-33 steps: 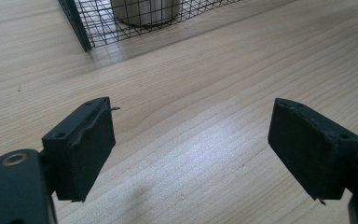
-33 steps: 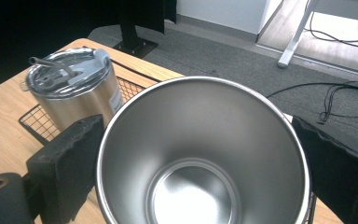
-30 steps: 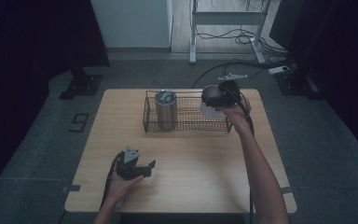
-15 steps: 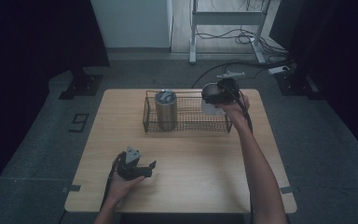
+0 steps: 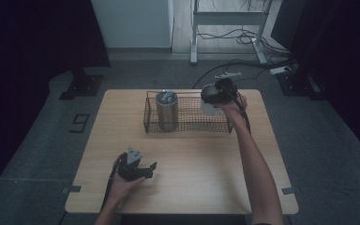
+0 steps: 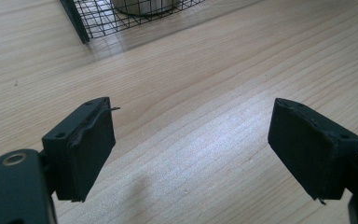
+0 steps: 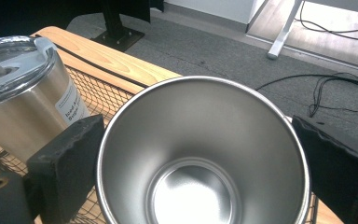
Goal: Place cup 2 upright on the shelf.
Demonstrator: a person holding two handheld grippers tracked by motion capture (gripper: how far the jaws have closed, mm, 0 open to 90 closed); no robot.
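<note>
- Gripping an open steel cup point(image 7: 200, 154), the right gripper point(image 5: 214, 97) hangs over the right end of the wire basket point(image 5: 187, 123); its black jaws clamp the cup's rim from both sides.
- Standing upright in the basket's left end is a lidded steel tumbler point(image 5: 167, 109), well apart from the cup.
- Resting near the front edge of the wooden table point(image 5: 201, 159), the left gripper point(image 5: 143, 169) has its jaws apart with nothing but bare wood between them.
</note>
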